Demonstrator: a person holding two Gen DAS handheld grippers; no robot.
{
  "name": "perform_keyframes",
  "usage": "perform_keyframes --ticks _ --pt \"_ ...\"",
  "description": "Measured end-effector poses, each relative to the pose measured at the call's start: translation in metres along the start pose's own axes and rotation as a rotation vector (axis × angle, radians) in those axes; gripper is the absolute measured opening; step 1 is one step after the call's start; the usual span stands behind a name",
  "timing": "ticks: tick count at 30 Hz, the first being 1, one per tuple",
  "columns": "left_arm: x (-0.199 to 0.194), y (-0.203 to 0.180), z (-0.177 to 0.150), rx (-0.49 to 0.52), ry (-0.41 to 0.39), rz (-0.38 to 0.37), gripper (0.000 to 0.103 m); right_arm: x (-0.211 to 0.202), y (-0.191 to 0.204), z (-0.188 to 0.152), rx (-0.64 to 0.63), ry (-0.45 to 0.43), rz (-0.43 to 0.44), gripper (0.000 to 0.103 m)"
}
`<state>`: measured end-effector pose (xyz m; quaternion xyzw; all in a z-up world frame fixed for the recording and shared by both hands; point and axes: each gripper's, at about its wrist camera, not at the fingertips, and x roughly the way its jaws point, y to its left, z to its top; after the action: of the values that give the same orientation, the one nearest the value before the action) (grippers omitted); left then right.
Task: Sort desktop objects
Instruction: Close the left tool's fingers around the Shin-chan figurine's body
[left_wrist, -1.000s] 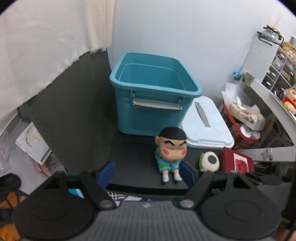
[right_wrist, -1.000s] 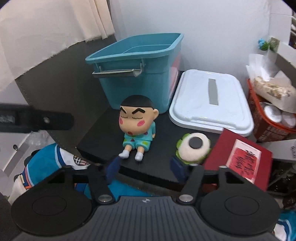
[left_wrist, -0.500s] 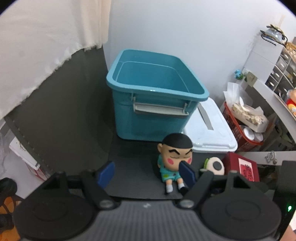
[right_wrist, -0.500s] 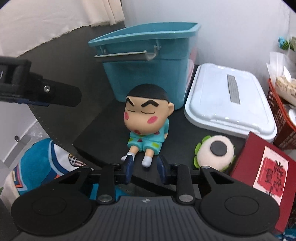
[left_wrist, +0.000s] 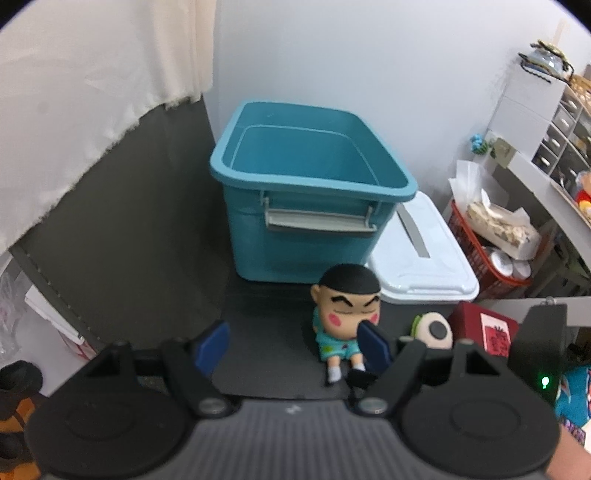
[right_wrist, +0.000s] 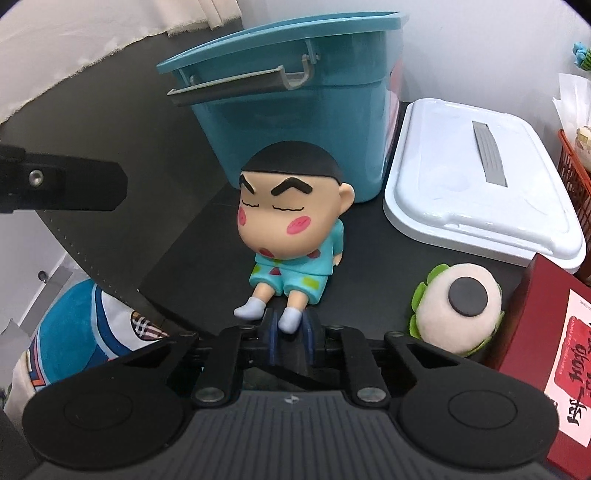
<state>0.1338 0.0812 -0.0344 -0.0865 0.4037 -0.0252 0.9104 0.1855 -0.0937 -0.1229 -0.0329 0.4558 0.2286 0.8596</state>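
Left wrist view: the left claw (left_wrist: 291, 347) hangs spread and empty over the black tabletop (left_wrist: 266, 354); the doll figurine (left_wrist: 345, 321) sits at five o'clock from the teal bin (left_wrist: 310, 206).

Right wrist view: the right claw (right_wrist: 290, 332), its jaws just closing, pinches the figurine's sock foot (right_wrist: 289, 318); a round plush (right_wrist: 458, 314) lies at three o'clock.

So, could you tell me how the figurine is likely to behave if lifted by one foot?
The figurine looks rigid and glossy, so probably slippery. Its big head suggests it is top-heavy and apt to swing. The right tongs pinch only one small foot, so the hold may be weak.
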Motion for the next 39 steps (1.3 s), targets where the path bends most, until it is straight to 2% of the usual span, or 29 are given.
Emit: perform_keyframes --ticks 9,11,13,14,15,17,19,21,27,39 --pt "-0.008 -0.004 -0.004 0.001 -0.013 0.014 0.078 -0.01 0.005 -0.006 -0.05 0.039 0.033 0.014" --pt "-0.01 -0.004 -0.004 0.003 -0.021 0.013 0.078 -0.012 0.005 -0.007 -0.047 0.052 0.009 0.014" --pt "-0.011 -0.003 -0.004 -0.001 -0.027 0.011 0.078 -0.014 0.004 -0.008 -0.044 0.065 -0.017 0.02" --pt "-0.011 -0.003 -0.004 -0.004 -0.028 0.01 0.078 -0.016 0.004 -0.009 -0.043 0.071 -0.03 0.035" --pt "-0.012 -0.002 -0.005 -0.006 -0.029 0.009 0.078 -0.02 0.004 -0.008 -0.041 0.061 -0.041 0.056" --pt "-0.012 0.0 -0.004 -0.007 -0.027 0.006 0.079 -0.03 0.005 -0.006 -0.047 0.015 -0.039 0.077" --pt "-0.014 0.003 -0.003 -0.004 -0.03 0.006 0.079 -0.036 0.008 -0.004 -0.06 -0.023 -0.034 0.086" --pt "-0.016 0.007 0.0 -0.001 -0.036 0.01 0.079 -0.037 0.011 -0.002 -0.081 -0.052 -0.03 0.088" --pt "-0.013 0.023 0.003 -0.031 -0.038 0.016 0.079 -0.022 0.014 -0.008 -0.107 -0.067 -0.046 0.088" --pt "0.013 0.037 0.002 -0.028 -0.002 -0.037 0.079 -0.013 0.016 0.0 -0.098 -0.132 -0.043 0.088"
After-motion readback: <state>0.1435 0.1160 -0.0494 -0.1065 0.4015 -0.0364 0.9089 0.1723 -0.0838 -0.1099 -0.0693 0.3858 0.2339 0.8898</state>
